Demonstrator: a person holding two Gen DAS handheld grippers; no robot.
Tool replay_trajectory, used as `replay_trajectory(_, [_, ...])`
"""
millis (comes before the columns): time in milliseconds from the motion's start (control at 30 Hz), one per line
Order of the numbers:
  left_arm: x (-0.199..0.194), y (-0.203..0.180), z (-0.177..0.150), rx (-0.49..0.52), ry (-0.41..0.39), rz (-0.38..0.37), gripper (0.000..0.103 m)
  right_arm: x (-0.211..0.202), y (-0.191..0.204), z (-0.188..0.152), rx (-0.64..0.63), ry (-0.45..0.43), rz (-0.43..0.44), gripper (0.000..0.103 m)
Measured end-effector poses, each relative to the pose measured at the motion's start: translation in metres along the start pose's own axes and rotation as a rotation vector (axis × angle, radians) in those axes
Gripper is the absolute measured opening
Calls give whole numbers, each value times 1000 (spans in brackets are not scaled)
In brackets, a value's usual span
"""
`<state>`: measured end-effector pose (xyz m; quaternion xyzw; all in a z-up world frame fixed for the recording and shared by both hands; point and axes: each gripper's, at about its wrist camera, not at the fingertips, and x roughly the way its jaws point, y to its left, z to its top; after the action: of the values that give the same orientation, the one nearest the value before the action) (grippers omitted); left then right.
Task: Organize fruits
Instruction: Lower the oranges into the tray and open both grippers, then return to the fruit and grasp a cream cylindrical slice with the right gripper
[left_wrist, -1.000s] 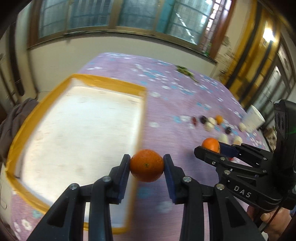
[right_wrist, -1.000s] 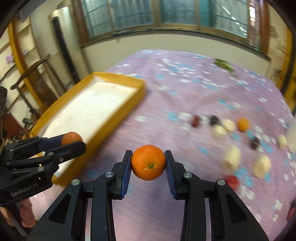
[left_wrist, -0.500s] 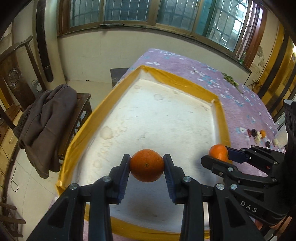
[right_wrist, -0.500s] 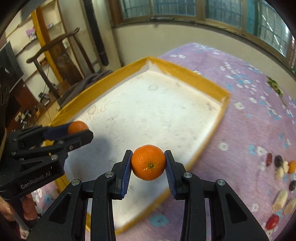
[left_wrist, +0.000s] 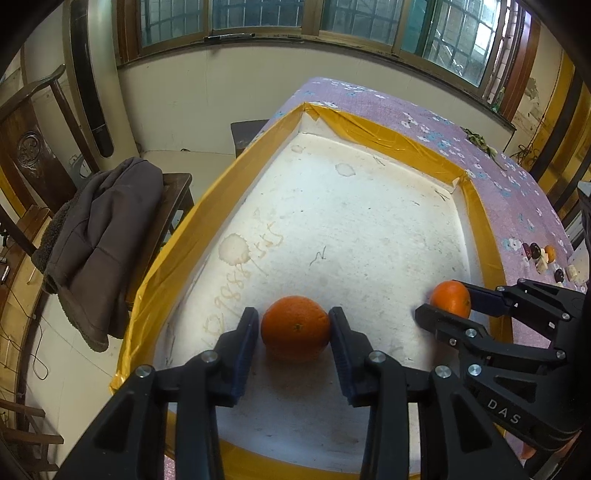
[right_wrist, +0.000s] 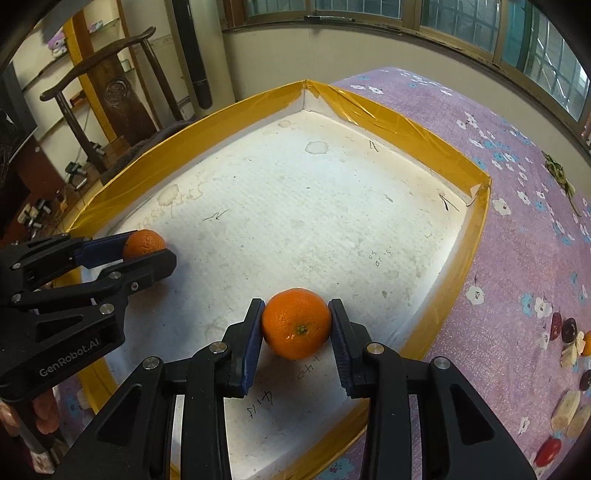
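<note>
On my left wrist camera, the left gripper has an orange between its pads over the white floor of the yellow-rimmed tray. Its jaws have just been opening; there is a slim gap at the left pad, so I read it as released. The right gripper shows at the right edge with a second orange.

On my right wrist camera, the right gripper clamps its orange above the tray's near right corner. Loose fruit pieces lie on the purple cloth, though they are too distorted for me to name.
</note>
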<state>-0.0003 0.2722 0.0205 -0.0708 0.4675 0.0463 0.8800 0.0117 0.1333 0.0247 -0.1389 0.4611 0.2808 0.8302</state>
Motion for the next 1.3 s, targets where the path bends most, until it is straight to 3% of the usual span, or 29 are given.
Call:
replay_trajectory(33, [-1,0,0,2,-3,14,51,0,1,0,-4,2,-3,34])
replay_trajectory(133, [-4,-1,-1,2,-2,17,54,-2,2,-1,-12,-1,-1,36])
replay_trajectory(333, [-19,-2,-5,19,-53,91,73,-19,1,-6,-34,-30,-26,39])
replay_trajectory(567, [-38,-3,-11,-5,-92,138,82,-54,-13,-23,-17,-81,-30,42])
replay_trajectory(800, [-55,-37,-15,7,-132,119,91,-85,-36,-49,38,-114,-52,45])
replay_trajectory(900, [-61,-59,-15,36,-143,100,92,-96,-49,-61,66,-129,-72,52])
replay_trajectory(1300, [-67,-155,-22,154,-142,9,99,-141,-132,-125,257,-159,-155,61])
